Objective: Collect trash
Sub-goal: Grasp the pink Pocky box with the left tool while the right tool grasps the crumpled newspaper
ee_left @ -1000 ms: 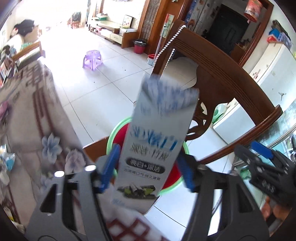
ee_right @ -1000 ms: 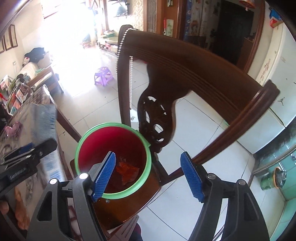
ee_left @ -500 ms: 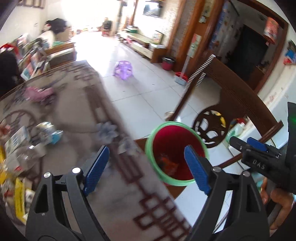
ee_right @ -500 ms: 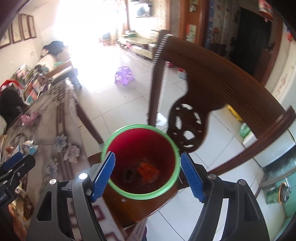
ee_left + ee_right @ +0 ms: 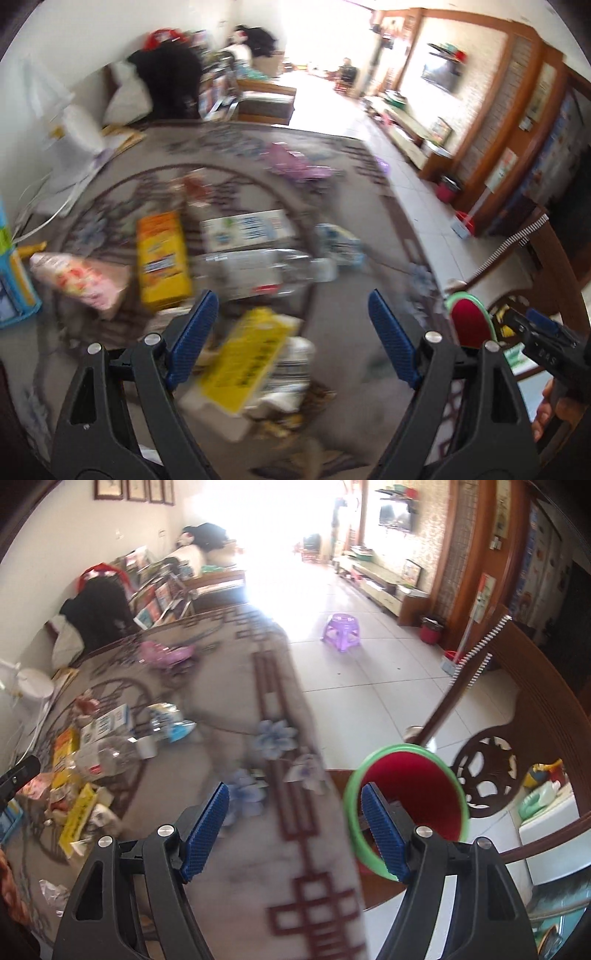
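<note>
My left gripper [image 5: 291, 339] is open and empty above a heap of trash on the patterned tablecloth [image 5: 343, 410]: a yellow packet [image 5: 247, 365], a yellow box [image 5: 162, 258], a clear plastic bottle [image 5: 258, 269], a white carton [image 5: 247, 229] and a pink snack bag [image 5: 77, 280]. The red bin with a green rim [image 5: 413, 805] stands on a chair seat off the table's right edge; it also shows in the left wrist view [image 5: 469, 321]. My right gripper [image 5: 295, 830] is open and empty over the table edge beside the bin. The same trash heap [image 5: 88, 768] lies to its left.
A dark wooden chair back [image 5: 524, 716] rises behind the bin. A pink object [image 5: 299, 166] lies at the far side of the table. A white lamp [image 5: 29, 690] stands at the table's left end. A purple stool [image 5: 341, 631] stands on the tiled floor.
The milk carton that my left gripper held one second ago is gone from it and the jaws are open. Both grippers have swung left from the bin toward the table and the trash heap.
</note>
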